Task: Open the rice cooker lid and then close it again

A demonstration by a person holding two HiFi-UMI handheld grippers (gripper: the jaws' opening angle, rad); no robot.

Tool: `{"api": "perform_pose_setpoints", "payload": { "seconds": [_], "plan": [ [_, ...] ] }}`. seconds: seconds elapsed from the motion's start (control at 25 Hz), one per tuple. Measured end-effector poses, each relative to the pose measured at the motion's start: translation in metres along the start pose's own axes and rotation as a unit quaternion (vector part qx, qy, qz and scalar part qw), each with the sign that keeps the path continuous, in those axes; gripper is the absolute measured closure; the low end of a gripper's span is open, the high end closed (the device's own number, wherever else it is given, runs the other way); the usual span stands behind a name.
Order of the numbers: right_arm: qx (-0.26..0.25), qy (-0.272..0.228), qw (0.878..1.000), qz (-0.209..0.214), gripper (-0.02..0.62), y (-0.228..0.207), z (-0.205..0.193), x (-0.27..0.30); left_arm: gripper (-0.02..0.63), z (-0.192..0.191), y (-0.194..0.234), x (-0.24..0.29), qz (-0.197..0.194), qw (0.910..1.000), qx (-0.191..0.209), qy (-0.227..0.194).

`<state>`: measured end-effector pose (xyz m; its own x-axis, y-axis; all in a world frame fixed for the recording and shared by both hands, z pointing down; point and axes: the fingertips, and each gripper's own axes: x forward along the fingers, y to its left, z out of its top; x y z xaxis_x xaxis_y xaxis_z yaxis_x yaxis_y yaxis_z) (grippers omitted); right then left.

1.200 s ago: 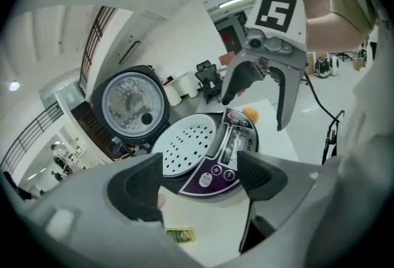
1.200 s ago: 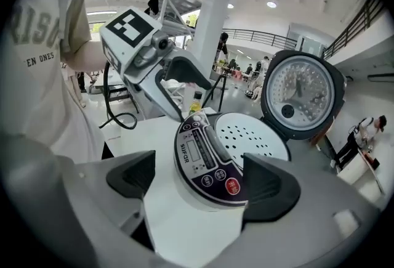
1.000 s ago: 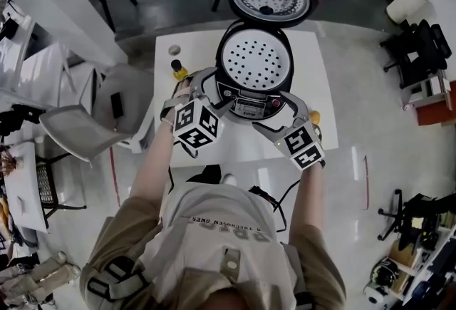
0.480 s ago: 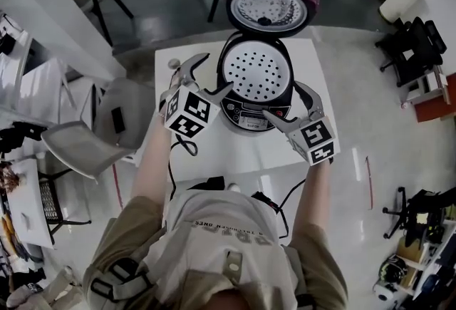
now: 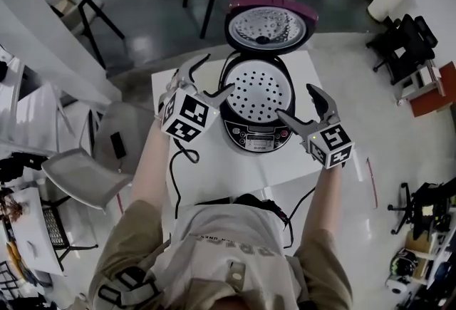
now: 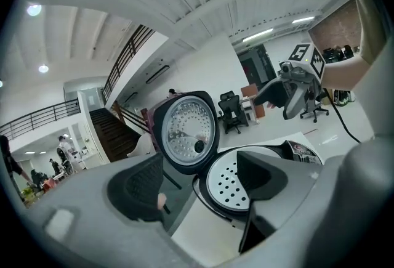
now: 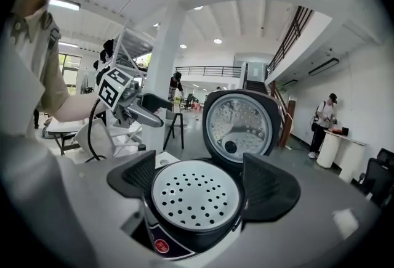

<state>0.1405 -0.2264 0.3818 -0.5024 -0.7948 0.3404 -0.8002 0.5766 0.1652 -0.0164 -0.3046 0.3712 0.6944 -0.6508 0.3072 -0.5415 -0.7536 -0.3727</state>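
Print on the rice cooker (image 5: 258, 98) panel is too small to read. The left gripper (image 5: 221, 71) covers part of the tabletop (image 5: 228, 173). In the right gripper view, the right gripper (image 5: 293, 99) body hides the cooker's base.

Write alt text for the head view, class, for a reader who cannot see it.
Seen from above, a rice cooker sits on a white table with its lid standing open, showing a perforated steamer tray inside. A person holds the left tool and right tool on either side of it, both with jaws apart and gripping nothing.
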Motion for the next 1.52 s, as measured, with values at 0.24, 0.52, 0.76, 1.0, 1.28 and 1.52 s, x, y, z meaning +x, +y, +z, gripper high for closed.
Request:
{"api": "perform_pose_setpoints", "payload": {
  "seconds": [0.24, 0.52, 0.76, 1.0, 1.28, 1.52],
  "plan": [
    [0.028, -0.022, 0.999, -0.022, 0.156, -0.033, 0.01, -0.002, 0.218, 0.007, 0.017, 0.016, -0.005, 0.9999, 0.01, -0.012],
    [0.019, -0.033, 0.999, -0.014, 0.156, -0.072, 0.02, 0.004, 0.218, 0.014, 0.029, 0.034, 0.001, 0.9995, 0.03, 0.004],
    [0.012, -0.046, 0.999, 0.004, 0.156, -0.105, 0.031, 0.016, 0.218, 0.018, 0.039, 0.05, 0.007, 0.999, 0.036, 0.027],
    [0.0, -0.056, 0.998, 0.013, 0.156, -0.134, 0.046, 0.033, 0.216, 0.032, 0.054, 0.065, 0.017, 0.9983, 0.043, 0.035],
    [-0.024, -0.042, 0.999, 0.021, 0.156, -0.155, 0.054, 0.054, 0.213, 0.039, 0.071, 0.086, 0.027, 0.9963, 0.061, 0.054],
    [-0.031, -0.033, 0.998, 0.049, 0.156, -0.159, 0.057, 0.071, 0.204, 0.042, 0.086, 0.097, 0.02, 0.9949, 0.072, 0.067]
  ]
}}
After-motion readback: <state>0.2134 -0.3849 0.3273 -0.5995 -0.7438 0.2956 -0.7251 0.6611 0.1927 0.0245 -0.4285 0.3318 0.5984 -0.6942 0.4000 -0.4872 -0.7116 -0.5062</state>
